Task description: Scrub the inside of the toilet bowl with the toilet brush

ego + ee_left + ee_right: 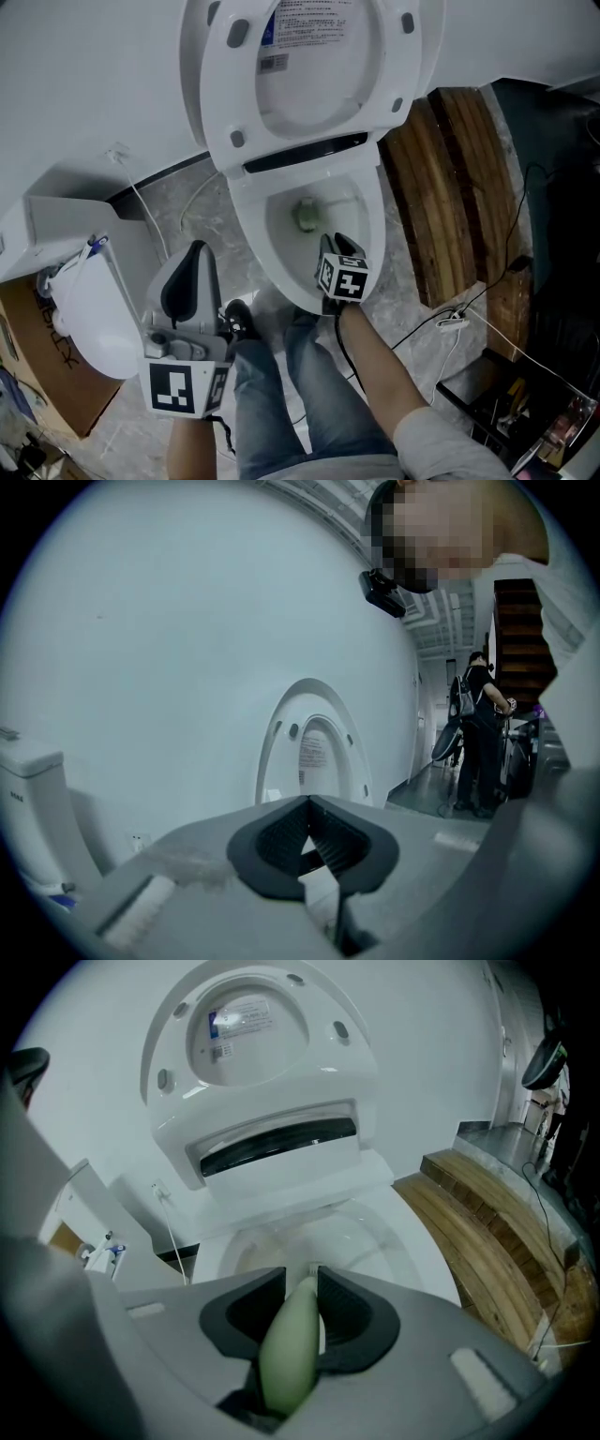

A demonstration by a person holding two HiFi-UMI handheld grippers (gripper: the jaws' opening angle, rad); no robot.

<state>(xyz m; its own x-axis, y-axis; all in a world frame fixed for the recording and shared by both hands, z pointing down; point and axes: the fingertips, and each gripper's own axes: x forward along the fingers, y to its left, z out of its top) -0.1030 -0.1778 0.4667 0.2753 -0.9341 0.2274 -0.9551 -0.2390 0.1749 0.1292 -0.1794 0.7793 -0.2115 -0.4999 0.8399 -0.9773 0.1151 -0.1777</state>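
**Toilet brush** (306, 216): its pale green head sits low inside the toilet bowl (373, 253). Its green handle (289, 1354) runs back toward 6 o'clock.

**Right gripper** (339, 247): I see its dark pads pinching that handle, over the bowl's front rim.

**Seat and lid** (309, 66): both raised, standing at 12 o'clock of the bowl.

**Left gripper** (192, 267): at 8 o'clock of the bowl, above the grey floor (187, 211). I read its jaws as pressed together on nothing.

**Wooden platform** (450, 178): at 3 o'clock, just beside the bowl.
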